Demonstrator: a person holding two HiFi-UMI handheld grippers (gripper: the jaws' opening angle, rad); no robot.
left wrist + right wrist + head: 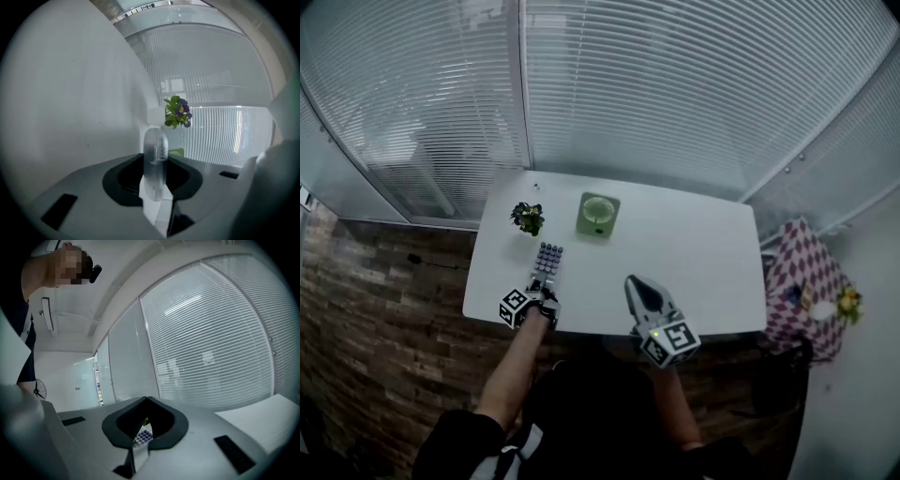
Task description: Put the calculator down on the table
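Left gripper (546, 282) clamped, right gripper (636, 282) closed.

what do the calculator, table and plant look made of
Calculator: likely plastic; pale case, rows of purplish keys, and a glossy, half-clear edge in the left gripper view.
Table: smooth matte white top, perhaps laminate or painted board; the look leaves it open.
Plant: green leaves, purple flowers; real or artificial, can't tell.

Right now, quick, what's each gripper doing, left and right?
Left gripper: closed on the near end of the calculator.
Right gripper: closed, nothing between its jaws.
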